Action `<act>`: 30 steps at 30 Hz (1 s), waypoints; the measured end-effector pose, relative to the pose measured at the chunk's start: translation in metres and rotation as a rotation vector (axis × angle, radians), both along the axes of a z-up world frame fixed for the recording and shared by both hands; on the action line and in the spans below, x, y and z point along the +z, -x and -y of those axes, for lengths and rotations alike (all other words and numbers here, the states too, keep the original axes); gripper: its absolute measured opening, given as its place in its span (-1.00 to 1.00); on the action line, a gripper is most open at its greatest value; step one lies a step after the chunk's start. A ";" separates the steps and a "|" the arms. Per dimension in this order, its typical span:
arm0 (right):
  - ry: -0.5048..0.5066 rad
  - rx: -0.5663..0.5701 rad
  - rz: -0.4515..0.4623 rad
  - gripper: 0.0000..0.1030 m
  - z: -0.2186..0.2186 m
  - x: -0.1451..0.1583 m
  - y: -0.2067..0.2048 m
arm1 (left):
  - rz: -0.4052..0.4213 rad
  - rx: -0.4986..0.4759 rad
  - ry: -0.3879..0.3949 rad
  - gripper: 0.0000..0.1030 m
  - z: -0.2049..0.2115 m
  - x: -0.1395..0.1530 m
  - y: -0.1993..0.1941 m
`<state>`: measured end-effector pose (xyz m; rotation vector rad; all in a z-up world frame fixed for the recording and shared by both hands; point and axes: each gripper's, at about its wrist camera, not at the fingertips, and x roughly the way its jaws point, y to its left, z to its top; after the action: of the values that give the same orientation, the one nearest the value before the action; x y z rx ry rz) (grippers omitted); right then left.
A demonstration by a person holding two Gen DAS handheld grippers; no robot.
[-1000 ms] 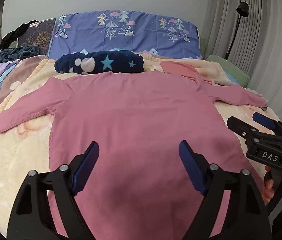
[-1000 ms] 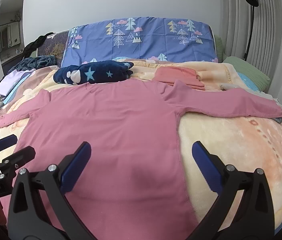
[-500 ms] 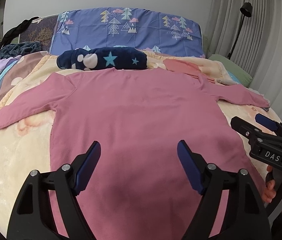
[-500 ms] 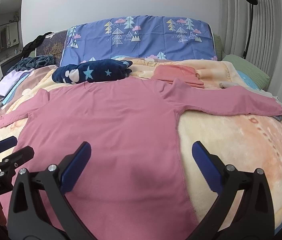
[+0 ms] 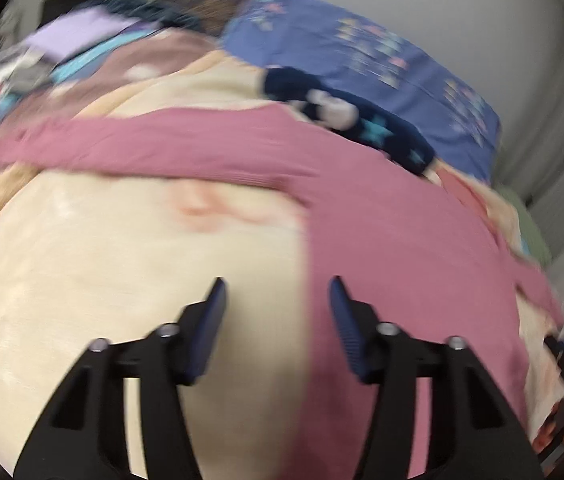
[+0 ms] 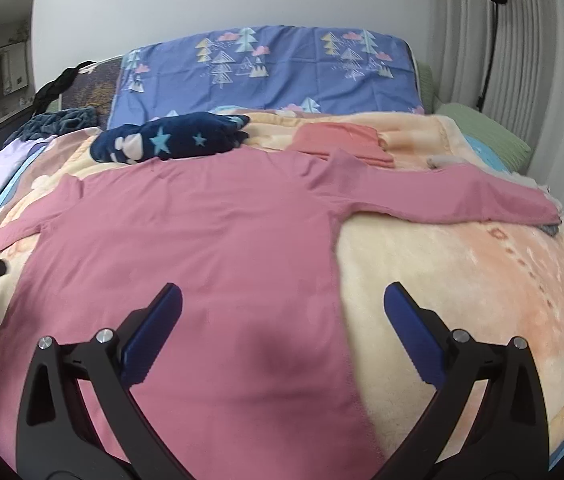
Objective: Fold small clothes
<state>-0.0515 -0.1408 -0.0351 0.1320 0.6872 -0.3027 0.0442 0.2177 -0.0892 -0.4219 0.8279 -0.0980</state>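
Pink cloth covers most of the bed: a long-sleeved pink top [image 6: 210, 264] lies flat on the cream blanket [image 6: 462, 280], body spread out and both sleeves stretched to either side. Everything else sits around that top. Just past its collar, touching the neckline, lies a navy fleece bundle with stars [image 6: 174, 140]. Beside the bundle, by the top's right shoulder, a folded coral garment [image 6: 338, 140] rests on the blanket. Beyond both stands the blue pillow printed with trees [image 6: 266, 68]. Off the end of the left sleeve, some lilac fabric [image 6: 6, 164] lies at the bed's edge.

The right gripper [image 6: 282, 332] hovers over the lower part of the top, fingers spread wide with nothing between them; one blue pad sits over the pink fabric, the other over the bare blanket, so the top's right side seam runs between them. The left gripper [image 5: 278, 320] is also parted and empty, though its spread is narrower. It hangs at the top's left side seam below the sleeve, one pad over the blanket and the other over the pink cloth. The left wrist view is tilted and badly blurred, so I cannot tell whether the pads touch the fabric. Neither one grips the top.
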 end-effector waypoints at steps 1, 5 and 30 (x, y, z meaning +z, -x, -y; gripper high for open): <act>-0.009 -0.006 -0.006 0.96 0.002 -0.002 -0.001 | -0.014 0.056 0.068 -0.20 -0.031 -0.005 -0.002; -0.006 0.006 -0.035 0.96 -0.002 -0.010 -0.007 | 0.002 0.244 0.270 -0.20 -0.124 -0.016 -0.004; 0.017 -0.045 -0.100 0.96 0.008 -0.026 -0.021 | 0.215 0.197 0.303 -0.97 -0.143 0.044 -0.104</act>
<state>-0.0303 -0.1486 -0.0610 0.1171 0.7811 -0.3600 0.1478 0.3610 -0.0451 -0.7629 0.5568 -0.0841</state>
